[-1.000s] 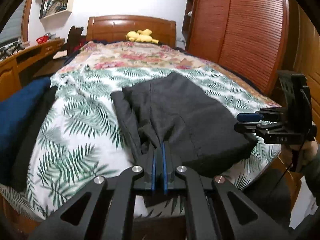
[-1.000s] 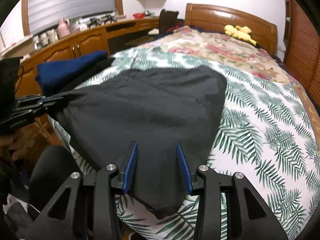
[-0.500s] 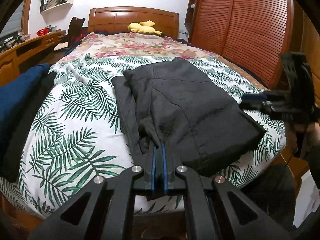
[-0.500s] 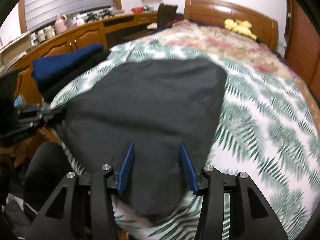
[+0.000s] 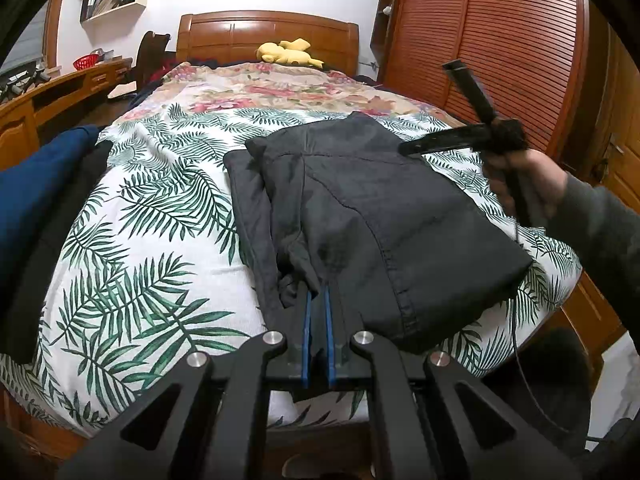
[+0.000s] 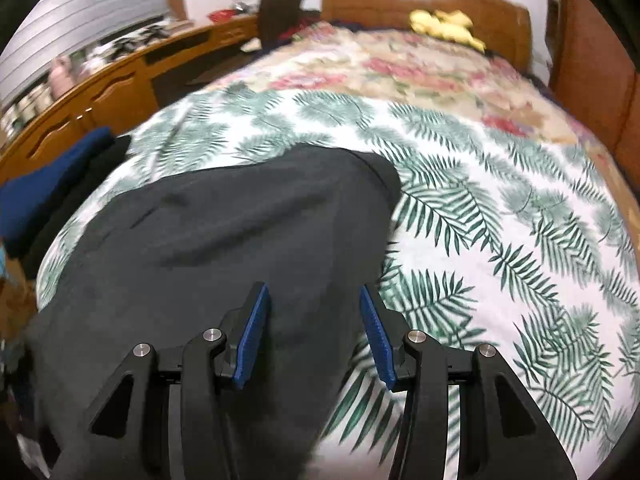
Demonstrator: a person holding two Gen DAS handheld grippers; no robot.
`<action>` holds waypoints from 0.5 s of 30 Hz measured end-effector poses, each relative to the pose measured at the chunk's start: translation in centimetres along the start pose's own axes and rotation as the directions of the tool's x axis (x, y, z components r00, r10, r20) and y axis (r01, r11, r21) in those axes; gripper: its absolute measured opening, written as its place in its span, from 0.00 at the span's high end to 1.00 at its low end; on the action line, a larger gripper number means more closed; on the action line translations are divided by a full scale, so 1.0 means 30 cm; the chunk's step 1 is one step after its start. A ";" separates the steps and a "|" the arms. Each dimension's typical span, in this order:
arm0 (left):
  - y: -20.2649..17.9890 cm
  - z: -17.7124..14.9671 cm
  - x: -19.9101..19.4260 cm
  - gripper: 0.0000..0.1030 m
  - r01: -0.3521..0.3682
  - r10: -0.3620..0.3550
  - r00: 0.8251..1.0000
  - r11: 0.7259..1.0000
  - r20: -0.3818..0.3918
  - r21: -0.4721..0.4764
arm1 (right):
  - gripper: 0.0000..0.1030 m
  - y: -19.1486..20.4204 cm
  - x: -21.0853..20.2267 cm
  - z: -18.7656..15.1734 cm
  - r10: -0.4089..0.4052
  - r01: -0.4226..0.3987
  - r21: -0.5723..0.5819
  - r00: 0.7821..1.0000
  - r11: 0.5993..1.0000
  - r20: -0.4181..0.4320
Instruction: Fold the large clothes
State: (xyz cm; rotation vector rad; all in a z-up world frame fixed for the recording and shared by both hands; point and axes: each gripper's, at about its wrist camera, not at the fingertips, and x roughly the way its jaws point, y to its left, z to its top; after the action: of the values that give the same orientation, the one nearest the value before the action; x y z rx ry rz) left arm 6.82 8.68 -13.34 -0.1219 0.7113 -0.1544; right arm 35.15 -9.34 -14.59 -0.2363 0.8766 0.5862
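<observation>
Trousers (image 5: 384, 216), dark and folded, lie on my bed's palm-print cover (image 5: 160, 208); my left gripper (image 5: 316, 300) pinches their near edge, right gripper (image 6: 312, 308) fingers just widened, gripping nothing, above them.

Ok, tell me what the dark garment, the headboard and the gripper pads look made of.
Dark garment: matte charcoal woven cloth, probably cotton-like; stitched seams and soft creases show.
Headboard: glossy reddish-brown wood, or a wood veneer; panel grooves and light glare.
Left gripper pads: blue, ribbed, likely rubber or plastic, on black arms with a dull, plastic-like finish.
</observation>
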 end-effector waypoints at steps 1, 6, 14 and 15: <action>0.003 0.001 0.000 0.96 0.003 -0.003 1.000 1.000 -0.002 -0.009 | 0.45 -0.021 0.033 0.014 0.005 -0.004 0.022 1.000 1.000 -0.019; 0.010 0.010 -0.010 0.95 0.013 -0.014 1.000 0.999 -0.011 -0.040 | 0.30 -0.075 0.147 0.047 0.059 -0.051 0.091 0.995 0.995 -0.085; 0.037 0.014 -0.064 0.89 0.036 -0.037 0.999 0.996 -0.010 -0.084 | 0.32 -0.133 0.231 0.046 0.208 -0.177 0.230 0.970 0.957 -0.121; 0.041 0.011 -0.074 0.87 0.032 -0.032 0.999 0.996 -0.007 -0.085 | 0.41 -0.132 0.228 0.046 0.217 -0.186 0.227 0.969 0.956 -0.119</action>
State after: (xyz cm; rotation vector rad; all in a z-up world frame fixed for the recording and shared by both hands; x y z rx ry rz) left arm 5.50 10.32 -11.87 -0.2141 0.7251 -0.1554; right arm 41.71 -9.37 -19.19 0.0090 1.1037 0.6647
